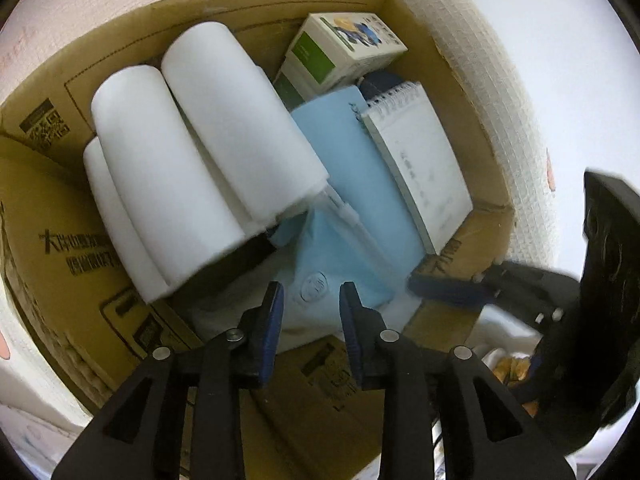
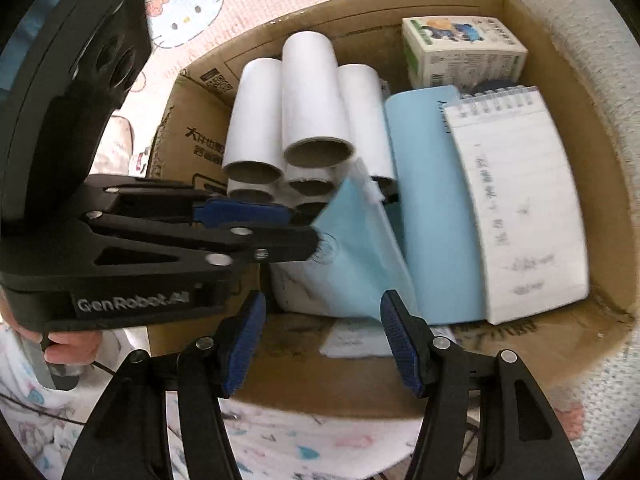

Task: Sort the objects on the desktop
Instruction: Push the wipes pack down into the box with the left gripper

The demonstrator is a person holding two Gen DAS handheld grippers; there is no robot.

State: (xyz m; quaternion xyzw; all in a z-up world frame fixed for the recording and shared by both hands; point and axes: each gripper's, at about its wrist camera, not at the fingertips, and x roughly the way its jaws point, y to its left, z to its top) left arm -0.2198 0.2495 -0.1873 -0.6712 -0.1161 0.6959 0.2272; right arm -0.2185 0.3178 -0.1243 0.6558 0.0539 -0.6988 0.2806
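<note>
Cartoon-print bedding surrounds the cardboard box (image 2: 568,92), already packed with white tubes (image 2: 304,116), a blue folder (image 2: 436,208), a spiral notepad (image 2: 524,216) and a small carton (image 2: 464,48); sorting looks nearly finished. Left gripper (image 1: 311,300) and right gripper (image 2: 322,312) hover over it, jaws apart, holding nothing

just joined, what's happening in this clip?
A person with a handheld tool in each hand is sorting desk items into an open cardboard box. It already holds stacked white paper rolls, a light blue folder, a spiral notepad and a small green-and-white carton. The left tool hangs open over a light blue pouch, gripping nothing. The right tool is open and empty at the box's near edge.
</note>
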